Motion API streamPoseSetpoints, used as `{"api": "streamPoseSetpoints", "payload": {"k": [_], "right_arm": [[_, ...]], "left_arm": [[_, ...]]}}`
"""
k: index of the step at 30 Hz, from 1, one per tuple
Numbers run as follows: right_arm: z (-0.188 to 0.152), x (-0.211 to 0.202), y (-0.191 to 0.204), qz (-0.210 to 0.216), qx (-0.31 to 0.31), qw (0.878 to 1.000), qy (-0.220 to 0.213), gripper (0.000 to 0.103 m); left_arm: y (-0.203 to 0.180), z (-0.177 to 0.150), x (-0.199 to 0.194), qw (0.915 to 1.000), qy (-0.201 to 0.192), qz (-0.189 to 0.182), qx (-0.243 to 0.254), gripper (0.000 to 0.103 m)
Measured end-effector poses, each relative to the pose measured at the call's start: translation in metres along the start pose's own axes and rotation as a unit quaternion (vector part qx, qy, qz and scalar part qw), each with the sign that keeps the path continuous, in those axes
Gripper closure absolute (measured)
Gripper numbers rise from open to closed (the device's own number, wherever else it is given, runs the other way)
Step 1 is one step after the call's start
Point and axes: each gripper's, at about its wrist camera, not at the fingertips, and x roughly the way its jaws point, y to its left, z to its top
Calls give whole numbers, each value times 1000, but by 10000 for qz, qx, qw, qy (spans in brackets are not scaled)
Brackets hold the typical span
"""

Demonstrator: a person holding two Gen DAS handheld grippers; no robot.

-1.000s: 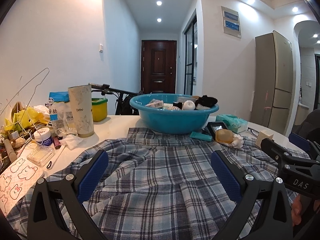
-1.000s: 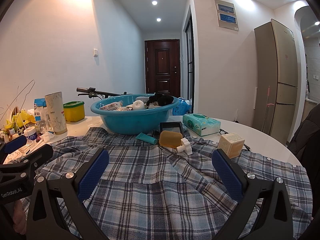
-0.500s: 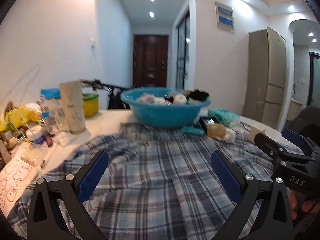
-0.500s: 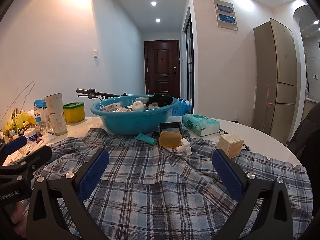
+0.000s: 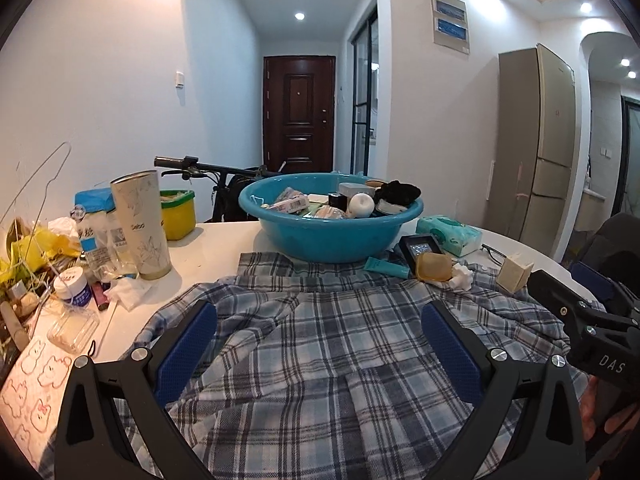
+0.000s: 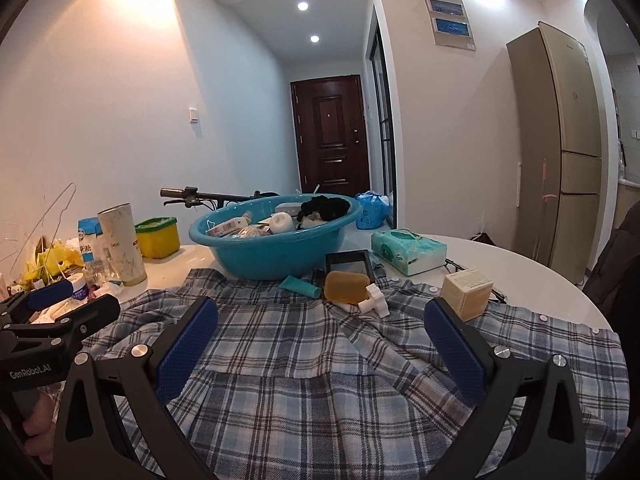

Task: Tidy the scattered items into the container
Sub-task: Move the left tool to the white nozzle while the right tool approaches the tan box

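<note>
A blue basin (image 5: 320, 236) (image 6: 256, 256) stands at the back of the white table, holding several small items. In front of it lie a teal tube (image 6: 300, 286), an amber soap bar (image 6: 346, 287), a black box (image 6: 349, 264), a white plastic piece (image 6: 375, 300), a cardboard box (image 6: 466, 292) and a green tissue pack (image 6: 408, 250). A plaid shirt (image 5: 320, 344) covers the near table. My left gripper (image 5: 320, 344) and right gripper (image 6: 320, 344) are both open and empty, above the shirt, short of the items.
At the left stand a patterned tumbler (image 5: 140, 224), a yellow tub (image 5: 178, 214), bottles, a white jar (image 5: 74, 288) and yellow clutter. Glasses (image 5: 492, 252) lie by the tissue pack. A bicycle handlebar (image 5: 180, 162) shows behind the table. A fridge (image 6: 560, 152) stands at the right.
The left wrist view swung and blurred half a second ago, then settled slightly higher and further back. The right gripper has tilted up and shifted a little. Both jaws stay open.
</note>
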Motion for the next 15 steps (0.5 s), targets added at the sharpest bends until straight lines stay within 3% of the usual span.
{"api": "streamPoseSetpoints", "payload": {"k": [9, 15], "right_arm": [[18, 10, -26, -171, 205, 9993, 253, 0], [26, 21, -43, -370, 249, 9969, 646, 0]], "left_arm": [[-24, 19, 19, 9990, 253, -269, 270, 0], [-32, 28, 36, 9959, 555, -702, 114, 0]]}}
